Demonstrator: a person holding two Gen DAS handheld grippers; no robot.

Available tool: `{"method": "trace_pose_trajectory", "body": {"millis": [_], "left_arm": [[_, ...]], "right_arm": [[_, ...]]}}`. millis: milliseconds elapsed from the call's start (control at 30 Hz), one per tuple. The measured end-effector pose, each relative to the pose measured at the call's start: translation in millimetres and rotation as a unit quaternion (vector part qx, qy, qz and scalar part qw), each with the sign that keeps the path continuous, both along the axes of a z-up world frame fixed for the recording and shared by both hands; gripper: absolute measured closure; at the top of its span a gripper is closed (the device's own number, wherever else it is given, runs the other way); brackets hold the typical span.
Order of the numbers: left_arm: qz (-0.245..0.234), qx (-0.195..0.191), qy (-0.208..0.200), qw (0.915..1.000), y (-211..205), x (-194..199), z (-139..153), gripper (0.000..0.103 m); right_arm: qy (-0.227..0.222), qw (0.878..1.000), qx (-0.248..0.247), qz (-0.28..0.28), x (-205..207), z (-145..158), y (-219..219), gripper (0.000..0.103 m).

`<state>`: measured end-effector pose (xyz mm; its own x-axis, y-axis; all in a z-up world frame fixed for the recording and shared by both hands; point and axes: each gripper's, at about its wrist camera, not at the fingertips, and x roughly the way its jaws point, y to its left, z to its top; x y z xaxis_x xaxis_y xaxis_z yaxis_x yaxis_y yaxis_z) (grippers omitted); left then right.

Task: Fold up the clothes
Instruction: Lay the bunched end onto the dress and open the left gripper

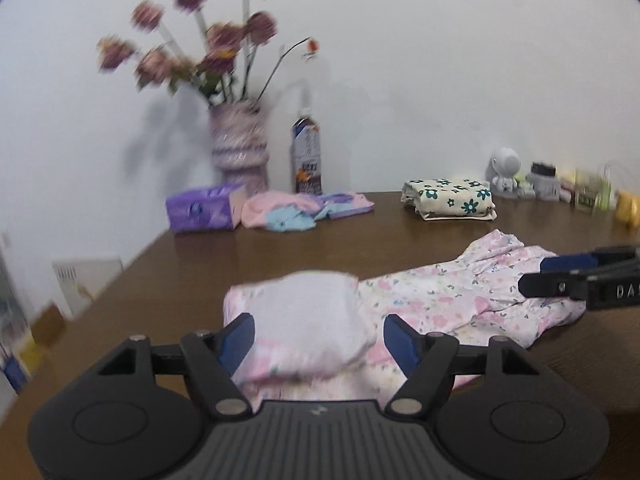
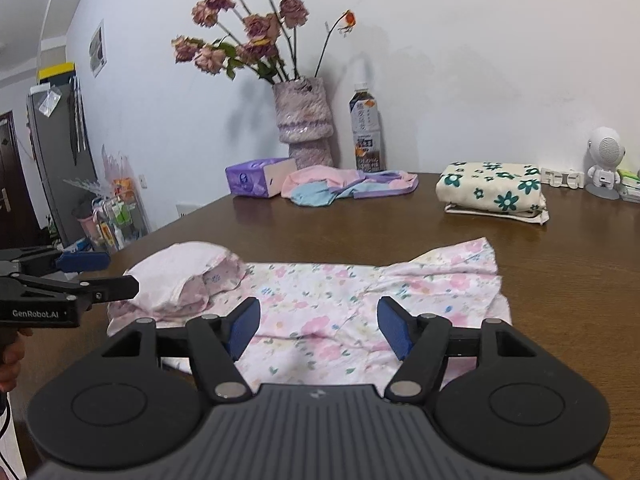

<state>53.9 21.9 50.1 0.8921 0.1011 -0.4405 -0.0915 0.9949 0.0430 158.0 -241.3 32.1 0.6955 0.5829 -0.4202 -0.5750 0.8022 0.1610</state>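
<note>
Left wrist view: a brown wooden table (image 1: 320, 236) meets a white wall (image 1: 440, 60). A blurred vase (image 1: 239, 148) holds dried roses (image 1: 192, 44), beside a bottle (image 1: 306, 156) and purple tissue pack (image 1: 204, 208). The left gripper (image 1: 319, 330) has its fingers spread over the pink floral garment (image 1: 440, 300).

Right wrist view: the table's left side gives onto a room with a grey cabinet (image 2: 56, 160). The right gripper (image 2: 319, 326), fingers spread, hovers above the garment lying mid-table, its left part folded over. A folded flowered cloth (image 2: 492, 190) sits well behind it.

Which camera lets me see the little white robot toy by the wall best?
The right wrist view. There the small white round-headed robot toy stands sharp against the wall, with its grille face and its body clear. In the left wrist view it is smaller and blurred, crowded beside small items I cannot identify.
</note>
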Motion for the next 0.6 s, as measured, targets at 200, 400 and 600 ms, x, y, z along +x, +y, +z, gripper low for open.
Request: {"method": "trace_pose_trajectory", "body": {"millis": [200, 400, 600], "left_arm": [[-0.007, -0.016, -0.002, 0.9998, 5.9, -10.1, -0.3, 0.032], [-0.008, -0.019, -0.003, 0.9998, 12.3, -16.8, -2.1, 0.032], [0.003, -0.053, 0.001, 0.9986, 37.6, -22.9, -3.3, 0.032]], "right_arm": [[-0.001, 1.000, -0.012, 0.003, -13.3, -3.2, 13.3, 0.034], [0.003, 1.000, -0.027, 0.006, -23.0, -5.2, 21.0, 0.034], [-0.006, 0.998, -0.054, 0.026, -32.8, -6.5, 38.4, 0.034]]}}
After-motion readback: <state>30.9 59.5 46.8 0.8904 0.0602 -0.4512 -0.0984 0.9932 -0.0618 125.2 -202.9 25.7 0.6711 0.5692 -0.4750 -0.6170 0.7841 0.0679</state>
